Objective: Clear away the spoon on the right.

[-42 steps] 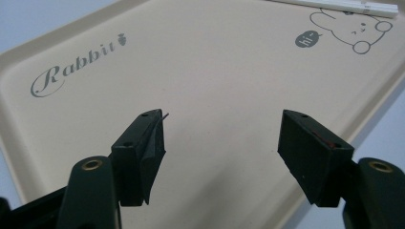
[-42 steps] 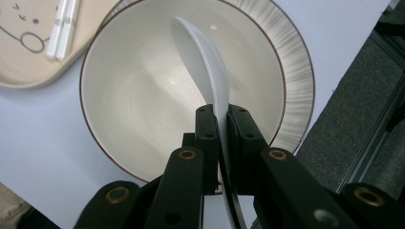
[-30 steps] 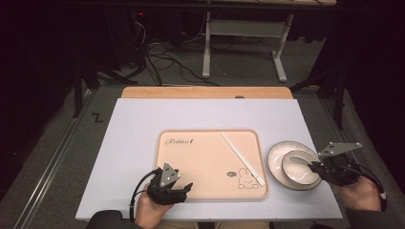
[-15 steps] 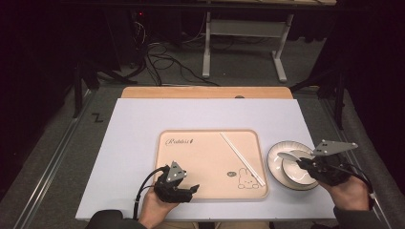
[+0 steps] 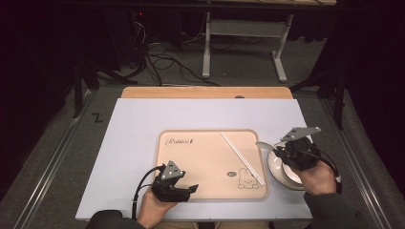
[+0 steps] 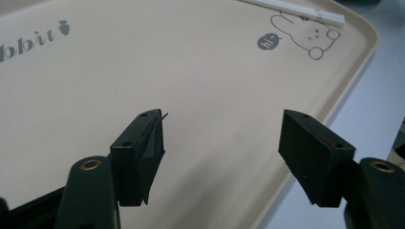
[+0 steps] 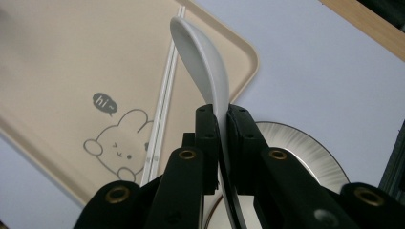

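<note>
left hand (image 5: pixel 154 206): comes in from the bottom edge, palm wrapped round the body of its gripper, sleeve dark at the wrist
left gripper (image 5: pixel 187 191): held low and level, pointing to the right in the high view; grey three-cornered plate on top, black cable looping out behind it
left jaws: stand wide apart in the left gripper view, nothing between the pads
right hand (image 5: pixel 317 179): enters from the lower right, fingers closed round the gripper body, dark sleeve below
right gripper (image 7: pixel 222 114): raised a little, aimed up and to the left in the high view, grey plate on top
right jaws: drawn close together, pinching the handle of a white spoon (image 7: pixel 200 62)
</note>
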`<state>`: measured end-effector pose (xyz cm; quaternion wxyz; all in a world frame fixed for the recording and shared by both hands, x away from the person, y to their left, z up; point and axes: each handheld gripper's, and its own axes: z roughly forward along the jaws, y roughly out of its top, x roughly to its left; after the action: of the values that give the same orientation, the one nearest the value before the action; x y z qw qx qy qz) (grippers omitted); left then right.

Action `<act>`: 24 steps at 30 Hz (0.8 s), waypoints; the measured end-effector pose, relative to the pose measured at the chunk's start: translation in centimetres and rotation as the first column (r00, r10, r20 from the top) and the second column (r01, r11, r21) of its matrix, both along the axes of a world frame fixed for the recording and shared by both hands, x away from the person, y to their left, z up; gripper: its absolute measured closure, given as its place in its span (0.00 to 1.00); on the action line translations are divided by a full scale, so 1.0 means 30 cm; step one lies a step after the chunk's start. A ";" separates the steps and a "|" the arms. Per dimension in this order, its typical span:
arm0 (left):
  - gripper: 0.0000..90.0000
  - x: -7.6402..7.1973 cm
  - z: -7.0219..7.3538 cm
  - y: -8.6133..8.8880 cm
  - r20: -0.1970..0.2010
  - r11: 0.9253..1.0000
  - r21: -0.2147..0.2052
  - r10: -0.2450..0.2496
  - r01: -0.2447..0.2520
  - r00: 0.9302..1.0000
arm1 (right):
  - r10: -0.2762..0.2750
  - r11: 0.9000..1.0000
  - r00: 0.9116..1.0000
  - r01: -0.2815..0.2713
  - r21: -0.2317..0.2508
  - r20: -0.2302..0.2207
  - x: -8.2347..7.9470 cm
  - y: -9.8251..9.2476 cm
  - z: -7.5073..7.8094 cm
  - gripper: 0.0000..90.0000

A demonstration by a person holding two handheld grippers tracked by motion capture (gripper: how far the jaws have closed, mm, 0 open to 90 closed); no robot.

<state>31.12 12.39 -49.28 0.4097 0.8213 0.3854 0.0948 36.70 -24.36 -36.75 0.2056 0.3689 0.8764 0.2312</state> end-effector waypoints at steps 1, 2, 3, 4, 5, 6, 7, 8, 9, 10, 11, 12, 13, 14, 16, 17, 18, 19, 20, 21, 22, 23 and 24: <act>0.36 0.004 -0.003 -0.005 0.008 1.000 0.027 0.010 -0.010 1.000 | -0.006 1.000 1.000 0.006 -0.005 -0.007 0.015 0.013 -0.001 0.94; 0.36 0.005 -0.003 -0.008 0.015 0.999 0.044 0.012 -0.013 1.000 | -0.006 1.000 1.000 0.006 -0.005 -0.012 0.024 0.024 -0.004 0.94; 0.36 0.004 -0.003 -0.010 0.020 0.999 0.049 0.008 -0.009 1.000 | -0.004 1.000 1.000 0.004 -0.009 -0.021 0.035 0.032 -0.008 0.94; 0.36 0.003 -0.002 -0.012 0.023 0.999 0.052 0.002 -0.004 1.000 | -0.004 1.000 1.000 0.004 -0.011 -0.030 0.047 0.043 -0.015 0.94; 0.36 0.003 -0.001 -0.013 0.026 0.998 0.055 0.003 -0.004 1.000 | -0.007 1.000 0.999 0.006 -0.016 -0.041 0.058 0.052 -0.024 0.94; 0.36 0.003 0.000 -0.012 0.026 0.999 0.049 0.006 -0.007 1.000 | -0.012 1.000 0.998 0.011 -0.015 -0.054 0.069 0.061 -0.034 0.94; 0.36 0.004 0.001 -0.011 0.023 0.999 0.044 0.006 -0.007 1.000 | -0.020 1.000 0.997 0.019 -0.016 -0.072 0.085 0.071 -0.050 0.94; 0.36 0.003 0.002 -0.009 0.025 0.999 0.047 0.009 -0.010 1.000 | -0.031 0.999 0.996 0.030 -0.022 -0.080 0.093 0.079 -0.059 0.94; 0.36 0.002 0.003 -0.007 0.029 0.999 0.045 0.008 -0.009 1.000 | -0.046 0.999 0.995 0.043 -0.033 -0.084 0.103 0.086 -0.073 0.94; 0.36 0.001 0.005 -0.006 0.032 0.999 0.042 0.009 -0.011 0.999 | -0.050 0.998 0.994 0.047 -0.033 -0.093 0.113 0.092 -0.086 0.94; 0.36 0.000 0.007 -0.004 0.038 0.999 0.041 0.011 -0.012 0.999 | -0.058 0.998 0.994 0.055 -0.035 -0.098 0.121 0.099 -0.099 0.94; 0.36 -0.002 0.009 -0.002 0.044 0.999 0.042 0.011 -0.013 0.999 | -0.065 0.997 0.993 0.061 -0.047 -0.099 0.129 0.106 -0.109 0.94; 0.36 -0.003 0.010 -0.001 0.051 0.999 0.046 0.013 -0.015 0.999 | -0.077 0.996 0.992 0.072 -0.054 -0.097 0.138 0.113 -0.117 0.94; 0.37 -0.006 0.012 0.000 0.054 0.999 0.044 0.008 -0.011 0.999 | -0.082 0.996 0.992 0.077 -0.056 -0.096 0.146 0.117 -0.124 0.94; 0.37 -0.010 0.014 0.000 0.060 0.999 0.044 -0.003 0.000 0.998 | -0.092 0.995 0.989 0.087 -0.044 -0.119 0.168 0.132 -0.146 0.94; 0.37 -0.012 0.016 -0.001 0.062 0.999 0.045 -0.005 0.002 0.998 | -0.093 0.995 0.988 0.088 -0.047 -0.125 0.176 0.138 -0.156 0.94; 0.37 -0.013 0.017 -0.001 0.066 0.999 0.043 -0.006 0.003 0.998 | -0.093 0.995 0.987 0.087 -0.048 -0.130 0.184 0.144 -0.166 0.94; 0.37 -0.012 0.017 -0.001 0.069 0.999 0.043 -0.005 0.002 0.998 | -0.100 0.994 0.985 0.093 -0.054 -0.139 0.192 0.152 -0.177 0.94; 0.37 -0.012 0.017 -0.001 0.069 0.999 0.043 -0.005 0.002 0.998 | -0.095 0.994 0.985 0.086 -0.064 -0.143 0.203 0.159 -0.189 0.94; 0.37 -0.012 0.016 -0.002 0.068 0.999 0.042 0.000 -0.003 0.998 | -0.099 0.993 0.983 0.087 -0.081 -0.154 0.212 0.168 -0.201 0.94; 0.37 -0.012 0.014 -0.003 0.068 0.999 0.045 0.000 -0.004 0.998 | -0.097 0.992 0.983 0.083 -0.092 -0.158 0.220 0.175 -0.212 0.94; 0.37 -0.014 0.013 -0.005 0.071 0.999 0.051 0.001 -0.005 0.997 | -0.102 0.991 0.981 0.087 -0.097 -0.166 0.227 0.180 -0.220 0.94; 0.37 -0.015 0.011 -0.009 0.074 0.998 0.055 -0.002 -0.002 0.997 | -0.106 0.992 0.980 0.092 -0.089 -0.170 0.234 0.183 -0.229 0.94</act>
<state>30.65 12.11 -48.96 0.4009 0.8282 0.3673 0.1360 43.70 -18.88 -43.63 0.1539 0.4223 0.8803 0.1518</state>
